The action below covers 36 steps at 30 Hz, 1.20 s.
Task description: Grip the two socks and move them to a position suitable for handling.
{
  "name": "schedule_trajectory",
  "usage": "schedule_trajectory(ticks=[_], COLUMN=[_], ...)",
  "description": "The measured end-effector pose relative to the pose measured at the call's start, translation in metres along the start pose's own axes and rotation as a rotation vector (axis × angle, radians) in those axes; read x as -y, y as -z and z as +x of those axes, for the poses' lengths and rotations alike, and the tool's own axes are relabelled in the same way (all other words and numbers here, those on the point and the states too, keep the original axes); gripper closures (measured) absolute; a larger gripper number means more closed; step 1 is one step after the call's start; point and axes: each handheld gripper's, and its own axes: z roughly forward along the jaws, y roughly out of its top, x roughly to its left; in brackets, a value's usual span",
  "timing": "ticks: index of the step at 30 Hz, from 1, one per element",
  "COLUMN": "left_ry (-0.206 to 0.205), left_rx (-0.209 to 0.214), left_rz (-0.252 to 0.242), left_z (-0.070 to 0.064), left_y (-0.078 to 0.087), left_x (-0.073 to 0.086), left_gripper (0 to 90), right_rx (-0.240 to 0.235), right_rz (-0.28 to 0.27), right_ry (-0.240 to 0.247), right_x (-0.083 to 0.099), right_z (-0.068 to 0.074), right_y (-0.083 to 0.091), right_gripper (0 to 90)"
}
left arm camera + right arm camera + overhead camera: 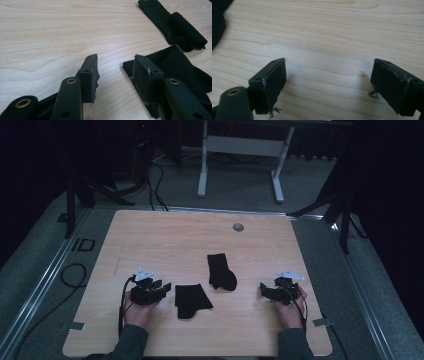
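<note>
Two black socks lie on the wooden table (165,240). The near sock (191,300) lies flat between my hands; the far sock (220,271) lies a little beyond it, towards the right. In the left gripper view the near sock (180,67) reaches under my right-hand jaw, and the far sock (172,23) lies folded at the top right. My left gripper (165,286) (115,72) rests open just left of the near sock, nothing between its jaws. My right gripper (263,291) (328,80) stands wide open over bare wood, right of both socks.
A small grey round grommet (238,227) sits near the table's far edge. Cables trail from both grippers over the near edge. Dark floor, black stands and a white desk frame (240,150) lie beyond the table. A black sock edge (217,22) shows at the right gripper view's top left.
</note>
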Motion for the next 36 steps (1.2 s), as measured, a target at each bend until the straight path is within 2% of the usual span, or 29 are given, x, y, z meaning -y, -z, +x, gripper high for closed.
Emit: schedule_trajectory(ticks=[4, 10, 25, 27, 31, 33, 36], left_ry=[-0.009, 0.017, -0.003, -0.005, -0.008, -0.012, -0.017], left_rx=[-0.002, -0.035, -0.021, -0.022, -0.017, -0.015, -0.017], left_rz=[-0.002, -0.027, -0.001, 0.0, -0.002, 0.002, 0.003], left_z=[-0.001, 0.002, 0.003, 0.003, 0.003, 0.003, 0.002], left_y=[-0.001, 0.001, 0.002, 0.002, 0.003, 0.003, 0.003], left_x=[-0.002, -0.003, -0.003, -0.003, -0.003, -0.003, -0.003], left_gripper=[55.0, 55.2, 56.5, 56.8, 56.8, 56.8, 56.7], right_rx=[-0.004, -0.01, 0.008, 0.005, -0.015, -0.022, -0.016], right_rz=[0.0, 0.0, 0.003, 0.025, 0.034, 0.036, 0.041], right_ry=[0.004, 0.011, -0.008, -0.004, 0.015, 0.025, 0.071], right_x=[0.0, 0.0, 0.001, 0.0, -0.001, -0.002, -0.003], right_z=[0.0, 0.001, 0.003, 0.005, 0.008, 0.009, 0.015], right_y=[0.0, 0.0, 0.002, 0.004, 0.007, 0.008, 0.011], right_gripper=[12.8, 13.0, 13.2, 16.7, 27.6, 29.6, 35.8])
